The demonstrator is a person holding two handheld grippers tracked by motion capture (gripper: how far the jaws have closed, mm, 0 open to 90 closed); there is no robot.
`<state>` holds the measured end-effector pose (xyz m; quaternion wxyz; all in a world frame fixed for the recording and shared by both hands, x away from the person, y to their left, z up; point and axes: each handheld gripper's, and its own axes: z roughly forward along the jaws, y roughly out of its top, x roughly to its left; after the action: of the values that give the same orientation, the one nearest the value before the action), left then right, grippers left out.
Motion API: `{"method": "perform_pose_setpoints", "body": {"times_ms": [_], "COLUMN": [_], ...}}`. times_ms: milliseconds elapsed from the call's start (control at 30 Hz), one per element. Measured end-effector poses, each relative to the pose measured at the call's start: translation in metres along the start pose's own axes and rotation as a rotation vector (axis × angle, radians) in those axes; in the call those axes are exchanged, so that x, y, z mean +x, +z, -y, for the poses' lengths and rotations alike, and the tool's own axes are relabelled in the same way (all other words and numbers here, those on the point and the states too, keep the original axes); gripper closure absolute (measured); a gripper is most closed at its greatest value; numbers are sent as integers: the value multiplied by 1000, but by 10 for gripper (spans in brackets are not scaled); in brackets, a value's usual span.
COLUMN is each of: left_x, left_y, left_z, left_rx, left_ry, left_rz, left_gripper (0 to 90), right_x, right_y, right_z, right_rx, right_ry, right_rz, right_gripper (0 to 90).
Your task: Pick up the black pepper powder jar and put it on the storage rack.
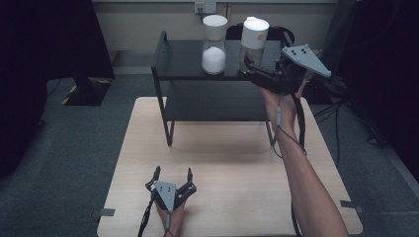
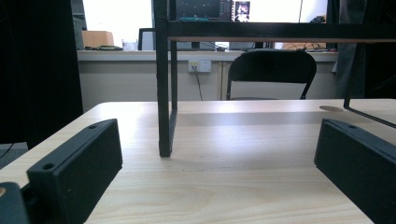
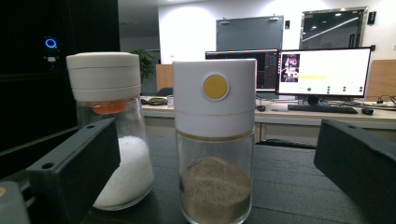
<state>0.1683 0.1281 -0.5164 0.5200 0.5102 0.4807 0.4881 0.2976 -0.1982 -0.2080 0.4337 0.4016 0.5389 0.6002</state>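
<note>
Right tool lined up on the brown-powder shaker, jaws wide.

The right tool (image 1: 253,66) hangs at the top level of the black shelf (image 1: 180,61), jaws spread with the brown-powder shaker (image 3: 215,140) between them, pads not touching its glass. Just beside it stands the white-powder shaker (image 3: 112,126). Down at the near edge of the table (image 1: 232,163), the left tool (image 1: 173,174) rests with jaws open and nothing between them.
</note>
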Motion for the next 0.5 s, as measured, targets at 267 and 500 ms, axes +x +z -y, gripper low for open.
{"method": "perform_pose_setpoints", "body": {"times_ms": [267,500], "left_x": [0,0], "left_y": [0,0], "left_z": [0,0], "left_rx": [0,0], "left_ry": [0,1], "left_rz": [0,0], "left_gripper": [3,3], "right_x": [0,-9], "right_y": [-8,-17], "right_z": [9,28], "right_rx": [0,-3], "right_ry": [-5,10], "right_rz": [-5,-2], "right_gripper": [0,0]}}
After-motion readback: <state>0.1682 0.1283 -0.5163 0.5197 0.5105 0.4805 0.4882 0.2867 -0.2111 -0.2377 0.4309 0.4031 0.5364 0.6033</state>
